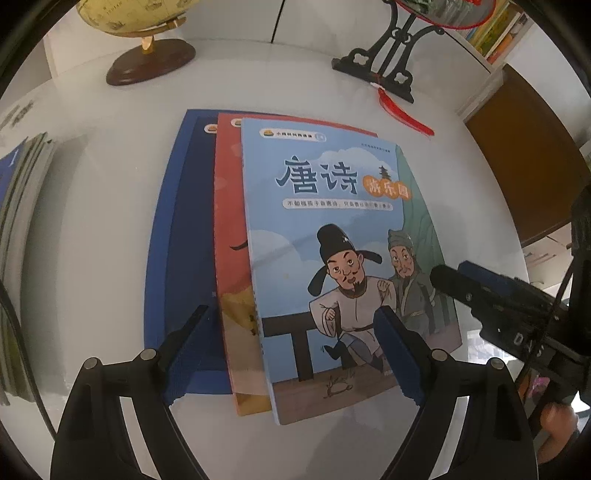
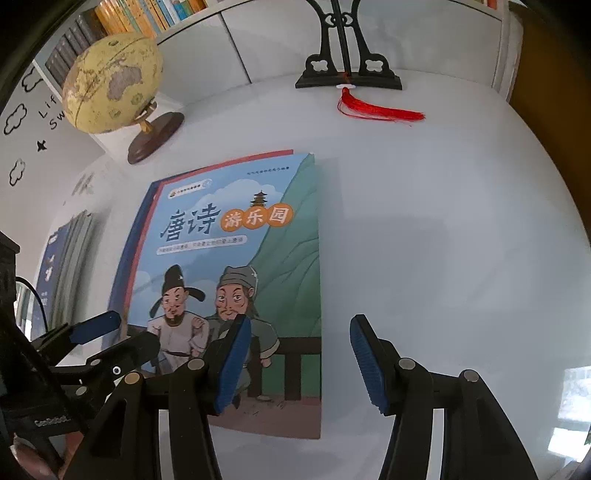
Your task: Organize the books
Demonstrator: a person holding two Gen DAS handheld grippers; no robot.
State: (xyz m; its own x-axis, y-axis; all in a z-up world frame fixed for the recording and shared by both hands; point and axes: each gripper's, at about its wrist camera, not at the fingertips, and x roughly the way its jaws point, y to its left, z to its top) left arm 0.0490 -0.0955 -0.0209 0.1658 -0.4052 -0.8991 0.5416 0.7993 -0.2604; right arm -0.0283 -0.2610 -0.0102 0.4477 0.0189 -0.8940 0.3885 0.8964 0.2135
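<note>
Three thin books lie fanned on the white table (image 1: 110, 192). A dark blue book (image 1: 184, 229) is at the bottom, a red book (image 1: 232, 206) lies over it, and a light blue book (image 1: 332, 221) with two cartoon men is on top. My left gripper (image 1: 291, 325) hangs open over the near ends of the books, with nothing between its fingers. My right gripper (image 2: 300, 332) is also open. It straddles the right edge of the light blue book (image 2: 240, 240) from above without gripping it. Each gripper shows at the side of the other's view.
A yellow globe (image 2: 114, 81) on a wooden foot stands at the back left. A black carved stand (image 2: 347, 79) with a red tassel (image 2: 380, 110) is at the back. Another pile of books (image 1: 22, 221) lies at the left. A bookshelf (image 2: 129, 14) lines the wall.
</note>
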